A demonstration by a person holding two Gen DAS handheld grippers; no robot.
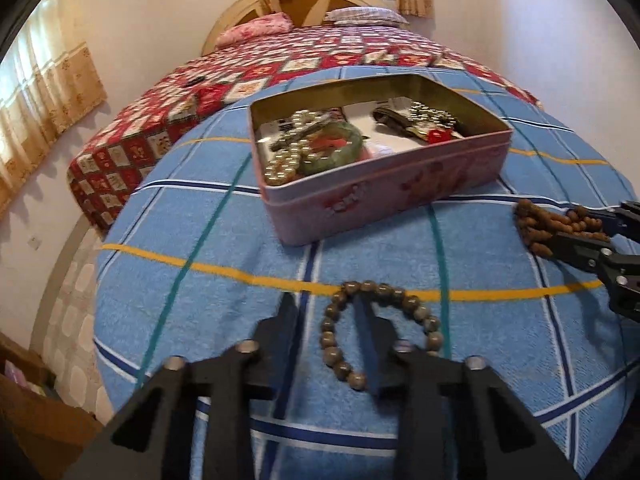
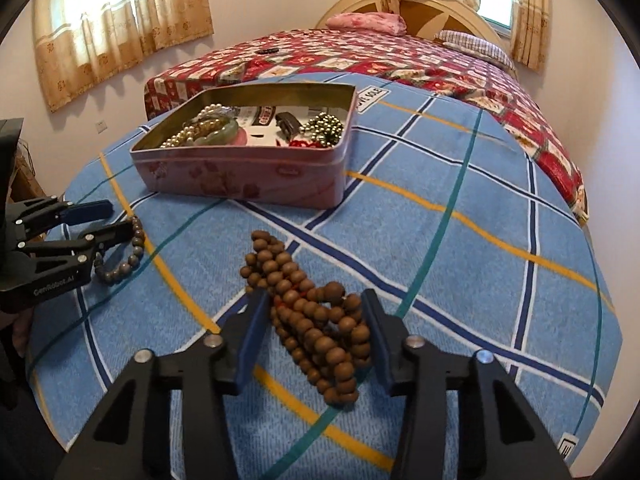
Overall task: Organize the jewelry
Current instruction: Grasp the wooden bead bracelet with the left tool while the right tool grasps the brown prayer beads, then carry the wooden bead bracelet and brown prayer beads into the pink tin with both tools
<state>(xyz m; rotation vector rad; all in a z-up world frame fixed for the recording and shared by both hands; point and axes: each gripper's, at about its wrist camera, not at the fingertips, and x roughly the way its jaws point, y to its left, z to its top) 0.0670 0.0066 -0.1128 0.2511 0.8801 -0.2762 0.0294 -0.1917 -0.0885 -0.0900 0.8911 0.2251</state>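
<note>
A pink tin box (image 1: 380,196) stands open on the blue checked blanket (image 1: 200,232), holding pearls, a green bangle and other jewelry; it also shows in the right wrist view (image 2: 240,178). A grey-brown bead bracelet (image 1: 416,306) lies flat; my left gripper (image 1: 326,304) is open, one finger inside the loop, one outside to its left. It also shows in the right wrist view (image 2: 130,256). A heap of brown wooden beads (image 2: 316,320) lies between the open fingers of my right gripper (image 2: 314,300), also seen in the left wrist view (image 1: 536,228).
The blanket covers the near end of a bed with a red patterned quilt (image 1: 132,152). Two pillows (image 1: 256,28) lie by the headboard. A small dark object (image 2: 269,51) lies on the quilt. Curtained windows (image 2: 120,12) stand behind and beside the bed.
</note>
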